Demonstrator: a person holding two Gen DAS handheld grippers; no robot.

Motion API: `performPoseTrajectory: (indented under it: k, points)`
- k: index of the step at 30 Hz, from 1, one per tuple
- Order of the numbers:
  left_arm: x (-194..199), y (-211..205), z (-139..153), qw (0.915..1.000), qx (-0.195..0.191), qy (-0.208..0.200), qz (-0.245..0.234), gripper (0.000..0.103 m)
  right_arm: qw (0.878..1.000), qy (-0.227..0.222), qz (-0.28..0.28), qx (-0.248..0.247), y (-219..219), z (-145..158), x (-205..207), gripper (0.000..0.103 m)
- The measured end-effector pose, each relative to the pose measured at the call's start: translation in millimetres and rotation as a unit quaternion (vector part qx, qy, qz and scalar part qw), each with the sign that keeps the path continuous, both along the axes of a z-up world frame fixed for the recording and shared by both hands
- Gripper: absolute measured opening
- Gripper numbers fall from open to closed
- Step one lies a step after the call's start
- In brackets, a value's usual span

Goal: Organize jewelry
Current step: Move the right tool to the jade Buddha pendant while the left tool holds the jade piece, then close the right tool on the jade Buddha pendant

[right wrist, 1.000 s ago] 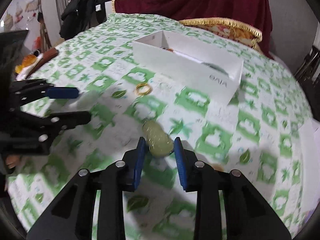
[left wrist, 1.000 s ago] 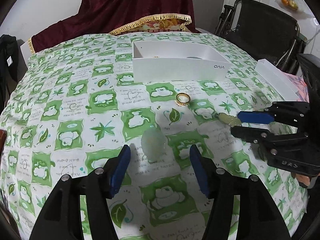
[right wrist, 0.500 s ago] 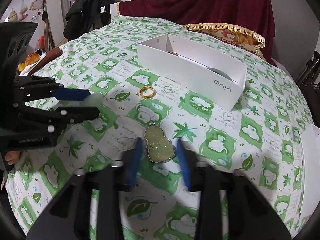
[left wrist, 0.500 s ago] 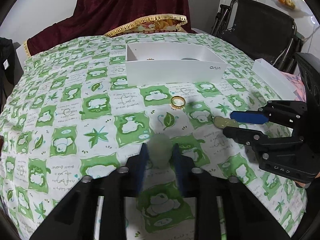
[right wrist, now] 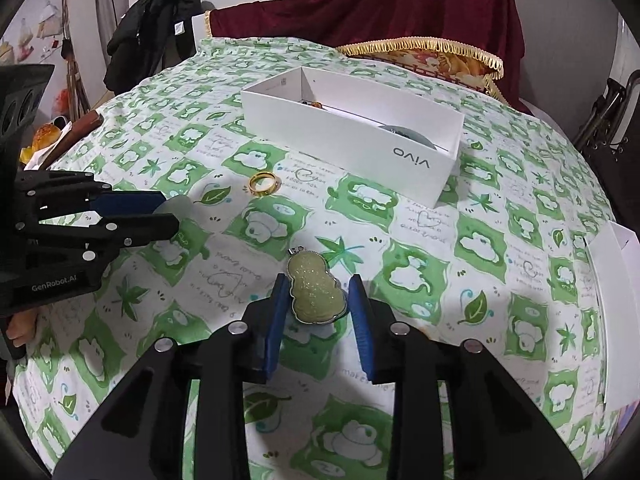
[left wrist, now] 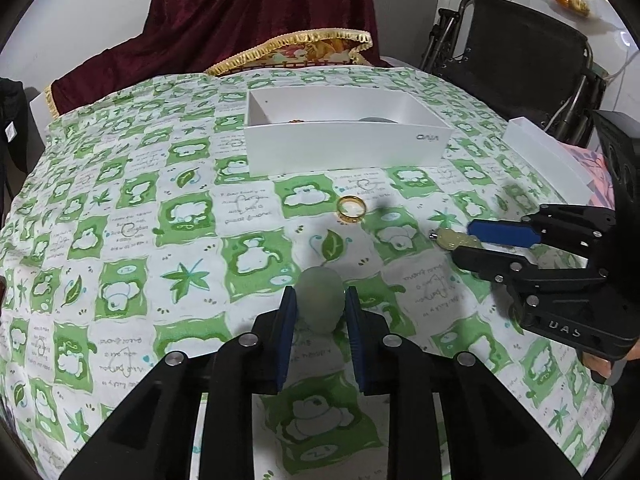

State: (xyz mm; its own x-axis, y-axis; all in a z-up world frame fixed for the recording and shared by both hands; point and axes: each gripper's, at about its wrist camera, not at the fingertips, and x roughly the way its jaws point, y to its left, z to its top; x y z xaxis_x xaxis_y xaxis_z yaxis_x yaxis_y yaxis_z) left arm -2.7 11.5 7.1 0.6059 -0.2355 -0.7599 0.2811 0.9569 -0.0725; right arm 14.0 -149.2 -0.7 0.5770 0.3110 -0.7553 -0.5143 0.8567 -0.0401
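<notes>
A table under a green-and-white patterned cloth [left wrist: 120, 240] fills the room's middle. Behind it a dark red drape [left wrist: 256, 12] hangs against a pale wall [left wrist: 80, 8], with a gold-fringed cushion [left wrist: 312, 46] at its foot. A black folding chair [left wrist: 516, 56] stands on one side, and a black jacket [right wrist: 156, 28] hangs on the other.

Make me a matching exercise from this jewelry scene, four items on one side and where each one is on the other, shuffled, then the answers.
Items:
1. gold ring
2. pale green stone
3. yellow-green pendant
4. white box

Places:
A. between the right gripper fingers
B. far side of the cloth, behind the ring
C. between the left gripper fingers
D. loose on the cloth, ungripped

Pairs: 1-D, 2-C, 3-A, 4-B
</notes>
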Motion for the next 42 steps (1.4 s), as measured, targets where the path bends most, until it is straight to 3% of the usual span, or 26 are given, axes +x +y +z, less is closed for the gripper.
performPoseTrajectory:
  k: [23,33,34,36,39,40,41,42]
  points:
    - [-13,6,13,0.9992,-0.009,-0.039,0.009,0.025,0.998,-0.038,-0.024,0.055,-19,20,-12,0.028]
    - [-12,0,6,0.9998,-0.001,-0.018,-0.002,0.025,1.000,-0.004,-0.002,0.019,-7,4,-16,0.028]
    - [-10,0,5,0.9999,-0.003,-0.011,-0.002,0.025,1.000,-0.004,-0.001,0.019,-6,4,-16,0.030]
    - [-5,0,1,1.0000,-0.006,0.003,-0.003,0.025,1.000,-0.003,-0.003,0.017,-6,3,-14,0.044]
    - [-5,-2,1,1.0000,-0.002,0.002,-0.005,0.025,1.000,0.011,0.001,0.009,-1,-1,-7,0.045]
    - [-5,-2,0,1.0000,-0.002,0.002,-0.006,0.025,1.000,0.007,0.003,0.007,0,-1,-6,0.041]
    - [-6,-2,0,1.0000,-0.002,0.000,-0.006,0.025,1.000,0.005,0.011,0.005,3,-1,-7,0.024]
    - [-6,-1,1,1.0000,-0.004,-0.001,-0.006,0.025,1.000,0.002,0.014,0.002,4,0,-9,0.025]
